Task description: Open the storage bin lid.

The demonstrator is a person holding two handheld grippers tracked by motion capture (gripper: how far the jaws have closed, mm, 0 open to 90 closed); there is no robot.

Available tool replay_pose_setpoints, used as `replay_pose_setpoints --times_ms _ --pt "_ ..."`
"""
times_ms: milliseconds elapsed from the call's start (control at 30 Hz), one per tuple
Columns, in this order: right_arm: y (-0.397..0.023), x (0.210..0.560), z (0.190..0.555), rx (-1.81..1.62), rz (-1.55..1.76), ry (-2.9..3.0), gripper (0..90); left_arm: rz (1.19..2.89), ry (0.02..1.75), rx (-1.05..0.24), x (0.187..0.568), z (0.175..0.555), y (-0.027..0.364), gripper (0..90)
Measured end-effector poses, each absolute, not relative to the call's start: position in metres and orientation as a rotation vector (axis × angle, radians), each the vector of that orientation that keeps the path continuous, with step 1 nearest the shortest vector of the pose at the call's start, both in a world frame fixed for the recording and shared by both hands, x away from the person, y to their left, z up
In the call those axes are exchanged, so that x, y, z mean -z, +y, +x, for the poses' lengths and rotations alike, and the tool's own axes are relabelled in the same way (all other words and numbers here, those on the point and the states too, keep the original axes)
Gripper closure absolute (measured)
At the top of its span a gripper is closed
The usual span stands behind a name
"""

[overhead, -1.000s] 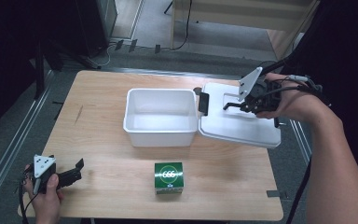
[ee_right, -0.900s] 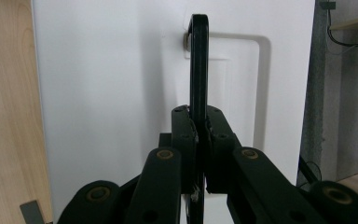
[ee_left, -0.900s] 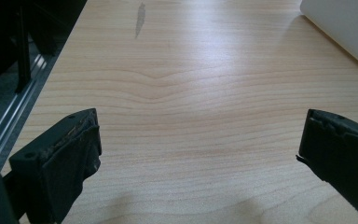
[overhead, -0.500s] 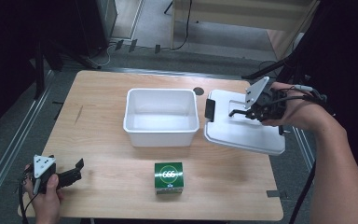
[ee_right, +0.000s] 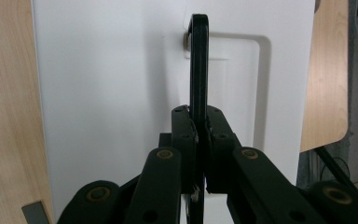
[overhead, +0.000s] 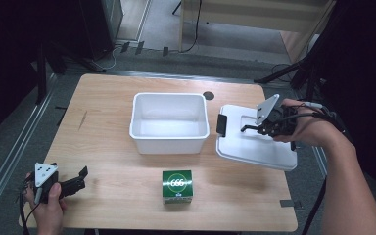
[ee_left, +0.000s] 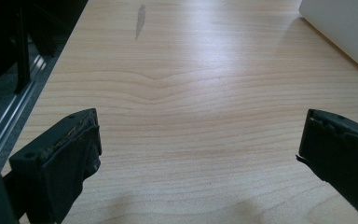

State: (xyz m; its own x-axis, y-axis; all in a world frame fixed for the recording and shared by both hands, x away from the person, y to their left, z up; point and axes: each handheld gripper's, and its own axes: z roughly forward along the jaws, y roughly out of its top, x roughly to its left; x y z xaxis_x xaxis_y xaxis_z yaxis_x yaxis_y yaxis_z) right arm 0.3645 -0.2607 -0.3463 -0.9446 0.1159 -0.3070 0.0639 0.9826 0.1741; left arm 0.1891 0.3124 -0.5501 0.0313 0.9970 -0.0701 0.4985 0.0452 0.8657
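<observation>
The right hand-held gripper [overhead: 252, 128], clenched on the lid's black handle [ee_right: 198, 60], holds the white lid [overhead: 254, 147] over the desk's [overhead: 117, 98] right edge, just right of the open white bin [overhead: 169, 139].

In the right gripper view, the right gripper [ee_right: 199, 140] is seen with its two black jaws closed on the thin black handle [ee_right: 198, 65] of a white lid [ee_right: 112, 93], the pads pressed against both faces of the handle. The handle stands on edge over a shallow rectangular recess in the lid (hinged at the recess's far corner). The wooden table [ee_right: 4, 93] is seen at the left of the lid and again at the right.
</observation>
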Motion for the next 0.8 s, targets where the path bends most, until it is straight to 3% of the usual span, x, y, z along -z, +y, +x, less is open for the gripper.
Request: replay_pose_setpoints --times_ms 800 --pt "-0.253 0.413 0.375 -0.211 0.134 2.863 85.2 1.562 1.562 -0.841 0.55 0.189 0.312 0.0"
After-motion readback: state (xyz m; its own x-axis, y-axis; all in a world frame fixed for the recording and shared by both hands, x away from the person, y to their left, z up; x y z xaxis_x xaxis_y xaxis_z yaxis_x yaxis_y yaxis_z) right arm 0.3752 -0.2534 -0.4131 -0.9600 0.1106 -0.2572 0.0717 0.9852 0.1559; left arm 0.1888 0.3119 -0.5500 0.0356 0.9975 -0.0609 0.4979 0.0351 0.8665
